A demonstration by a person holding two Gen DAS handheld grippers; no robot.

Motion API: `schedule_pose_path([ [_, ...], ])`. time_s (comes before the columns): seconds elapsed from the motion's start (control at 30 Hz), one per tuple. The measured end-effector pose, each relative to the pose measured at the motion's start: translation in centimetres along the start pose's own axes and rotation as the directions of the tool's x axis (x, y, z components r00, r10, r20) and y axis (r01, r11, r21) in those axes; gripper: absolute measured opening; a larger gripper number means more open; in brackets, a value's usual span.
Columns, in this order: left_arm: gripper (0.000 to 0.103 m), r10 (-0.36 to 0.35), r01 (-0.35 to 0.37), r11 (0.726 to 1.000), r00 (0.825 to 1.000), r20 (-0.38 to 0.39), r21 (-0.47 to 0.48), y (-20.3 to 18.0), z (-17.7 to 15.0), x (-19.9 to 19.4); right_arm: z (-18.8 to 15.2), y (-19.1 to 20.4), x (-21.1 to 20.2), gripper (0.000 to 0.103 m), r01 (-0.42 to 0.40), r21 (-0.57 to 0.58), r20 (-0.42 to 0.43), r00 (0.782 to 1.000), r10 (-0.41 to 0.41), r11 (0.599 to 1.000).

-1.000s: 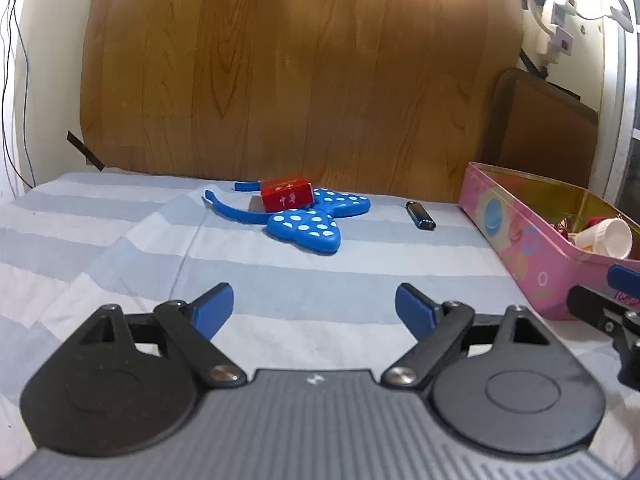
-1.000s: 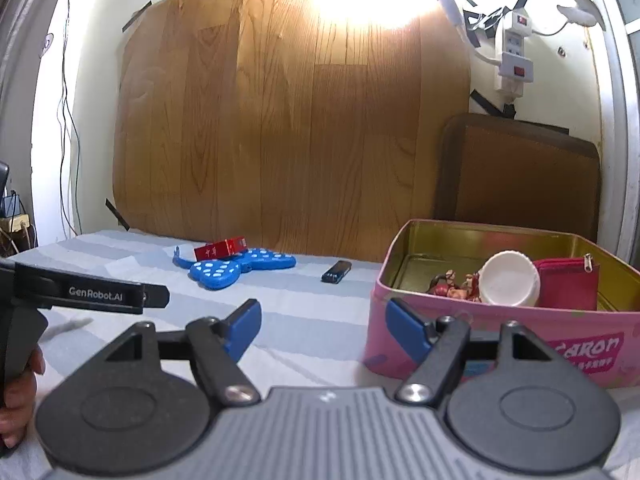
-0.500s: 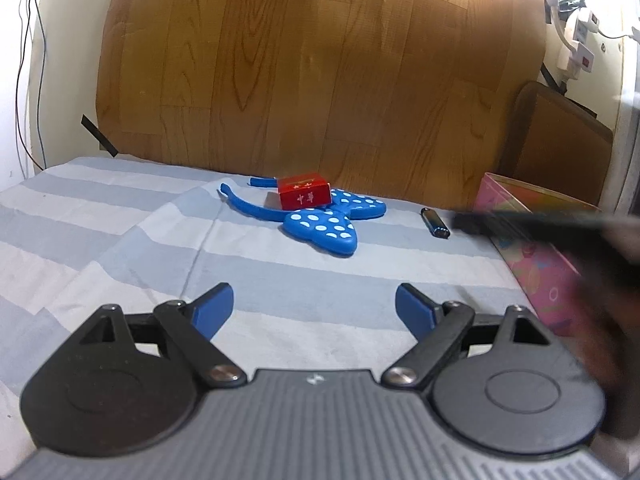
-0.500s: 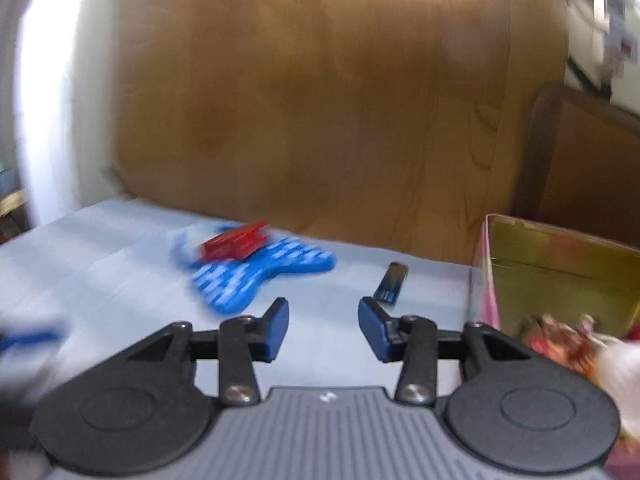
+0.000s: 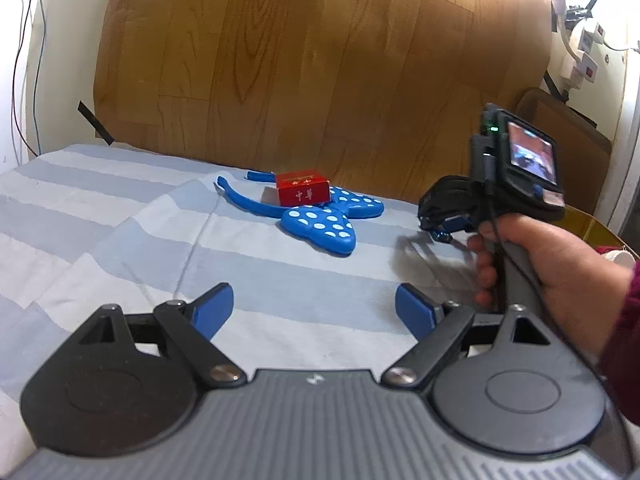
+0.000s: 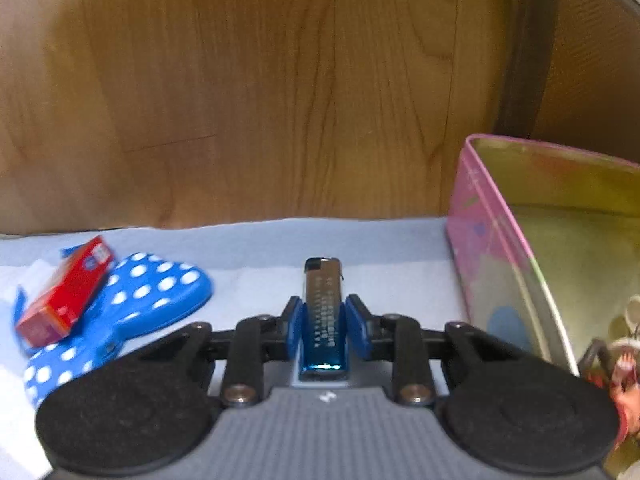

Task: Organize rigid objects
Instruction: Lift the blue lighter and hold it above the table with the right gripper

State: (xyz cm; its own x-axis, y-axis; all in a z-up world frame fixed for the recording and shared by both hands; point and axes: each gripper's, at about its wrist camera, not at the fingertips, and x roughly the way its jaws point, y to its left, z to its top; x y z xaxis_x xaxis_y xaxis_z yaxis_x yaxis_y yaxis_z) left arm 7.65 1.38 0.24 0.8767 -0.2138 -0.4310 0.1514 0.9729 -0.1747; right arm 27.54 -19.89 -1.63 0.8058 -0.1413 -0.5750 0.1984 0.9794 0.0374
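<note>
A: Where does the left gripper [image 5: 314, 306] stand?

B: Low and near, level with the surface, its two blue-padded fingers [image 5: 211, 309] spread wide with nothing between them.

A: And the right gripper [image 6: 323, 326]?

B: Farther off and to the right, its blue pads [image 6: 296, 326] drawn in close on either side of a slim dark-blue metallic lighter [image 6: 323, 312].

A: What carries it?

B: The person's bare right hand [image 5: 532, 264], wrapped round the grey handle, a dark red sleeve at the wrist.
</note>
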Motion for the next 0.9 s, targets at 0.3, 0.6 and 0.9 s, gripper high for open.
schedule_pose_path([
  [0.3, 0.09, 0.015, -0.016, 0.997, 1.0, -0.009, -0.08, 1.3, 0.1, 0.2, -7.8, 0.4, -10.1, 0.025, -0.286, -0.217, -0.054, 0.958, 0.282, 0.933],
  [0.6, 0.091, 0.021, -0.023, 0.997, 0.999, -0.029, -0.068, 1.2, 0.0, 0.1, -16.9, -4.4, -20.9, 0.025, -0.336, -0.415, 0.013, 0.927, 0.375, 0.846],
  [0.9, 0.091, 0.039, -0.04, 0.999, 0.999, -0.032, -0.027, 0.7, -0.1, 0.2, -17.3, -7.6, -21.1, 0.024, -0.413, -0.232, 0.035, 0.901, 0.431, 0.881],
])
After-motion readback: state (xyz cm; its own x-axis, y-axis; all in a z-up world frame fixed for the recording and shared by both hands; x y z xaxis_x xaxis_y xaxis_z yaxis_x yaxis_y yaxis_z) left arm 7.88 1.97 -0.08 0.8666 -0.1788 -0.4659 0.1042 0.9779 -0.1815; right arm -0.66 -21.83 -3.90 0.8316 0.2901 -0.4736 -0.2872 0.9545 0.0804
